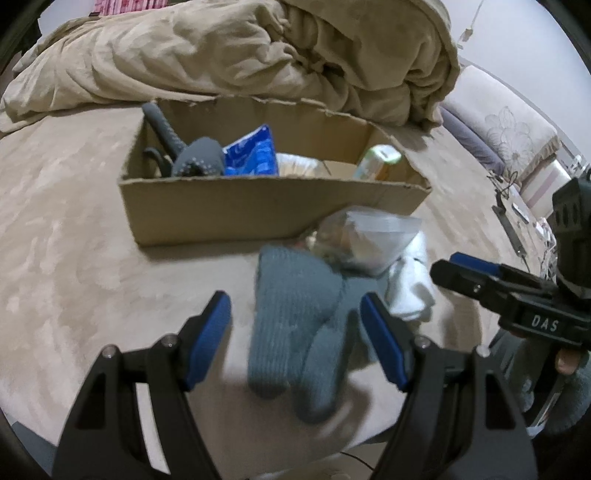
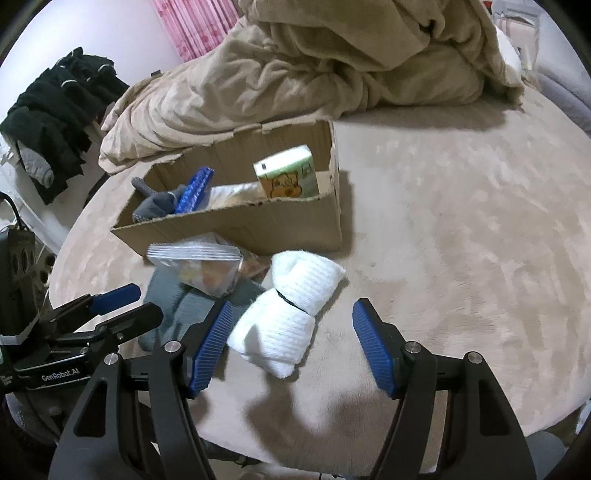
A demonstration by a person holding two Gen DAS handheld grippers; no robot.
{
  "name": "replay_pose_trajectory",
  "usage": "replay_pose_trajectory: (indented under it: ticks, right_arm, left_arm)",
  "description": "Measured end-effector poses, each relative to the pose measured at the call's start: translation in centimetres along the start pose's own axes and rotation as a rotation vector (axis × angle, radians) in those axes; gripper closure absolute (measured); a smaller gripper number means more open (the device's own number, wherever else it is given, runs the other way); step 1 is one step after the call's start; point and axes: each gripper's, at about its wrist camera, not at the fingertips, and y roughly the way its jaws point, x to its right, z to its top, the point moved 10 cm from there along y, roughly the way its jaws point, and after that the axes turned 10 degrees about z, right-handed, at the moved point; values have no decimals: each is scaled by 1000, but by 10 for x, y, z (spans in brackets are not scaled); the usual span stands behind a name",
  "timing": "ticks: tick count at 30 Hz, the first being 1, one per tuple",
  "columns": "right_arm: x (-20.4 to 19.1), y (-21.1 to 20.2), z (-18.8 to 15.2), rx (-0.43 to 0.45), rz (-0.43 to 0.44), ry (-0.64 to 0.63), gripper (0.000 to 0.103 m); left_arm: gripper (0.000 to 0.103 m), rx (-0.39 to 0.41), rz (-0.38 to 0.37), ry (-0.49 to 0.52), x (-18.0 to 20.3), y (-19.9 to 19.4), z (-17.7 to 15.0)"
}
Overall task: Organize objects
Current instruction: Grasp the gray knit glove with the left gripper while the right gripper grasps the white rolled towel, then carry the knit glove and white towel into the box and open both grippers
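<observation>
A cardboard box (image 1: 258,210) stands on the beige bed cover and holds grey items, a blue packet (image 1: 253,153) and a green-and-white carton (image 1: 376,162); it also shows in the right wrist view (image 2: 295,221). In front of it lie grey-blue knit socks (image 1: 295,332), a clear zip bag (image 1: 369,240) and white rolled socks (image 2: 291,317). My left gripper (image 1: 295,339) is open with the grey-blue socks between its fingers. My right gripper (image 2: 291,347) is open over the near end of the white socks.
A rumpled beige duvet (image 1: 258,48) is heaped behind the box. Dark clothes (image 2: 55,110) hang at the far left beside a pink curtain (image 2: 199,26). A headboard and bedside clutter (image 1: 517,147) lie to the right. Bare bed cover (image 2: 461,221) stretches right of the box.
</observation>
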Motion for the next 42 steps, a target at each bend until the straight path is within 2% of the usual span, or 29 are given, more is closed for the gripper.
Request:
replay_pose_trajectory:
  ticks: [4, 9, 11, 13, 14, 19, 21, 30, 37, 39, 42]
  right_arm:
    - [4, 10, -2, -15, 10, 13, 32]
    - [8, 25, -7, -41, 20, 22, 32]
    - [8, 30, -9, -48, 23, 24, 37]
    - [6, 33, -9, -49, 18, 5, 51]
    - [3, 34, -10, -52, 27, -3, 55]
    - [0, 32, -13, -54, 28, -19, 62]
    - [0, 27, -13, -48, 30, -16, 63]
    - [-11, 0, -6, -3, 22, -24, 63]
    - [-15, -15, -5, 22, 20, -27, 63]
    - [-15, -15, -6, 22, 19, -23, 63]
    - [-14, -15, -9, 18, 20, -16, 63]
  left_arm:
    - [29, -5, -5, 14, 3, 13, -1]
    - [44, 0, -23, 44, 13, 20, 2]
    - [48, 1, -21, 55, 16, 20, 3]
    - [50, 6, -19, 63, 19, 18, 5]
    - [52, 9, -18, 65, 20, 17, 5]
    - [66, 40, -3, 53, 16, 6, 8]
    - [71, 55, 4, 60, 15, 0, 9]
    - [80, 83, -17, 62, 20, -24, 7]
    - [81, 71, -44, 85, 29, -24, 3]
    - [65, 35, -9, 140, 35, -9, -5]
    - [60, 36, 49, 172, 34, 7, -10]
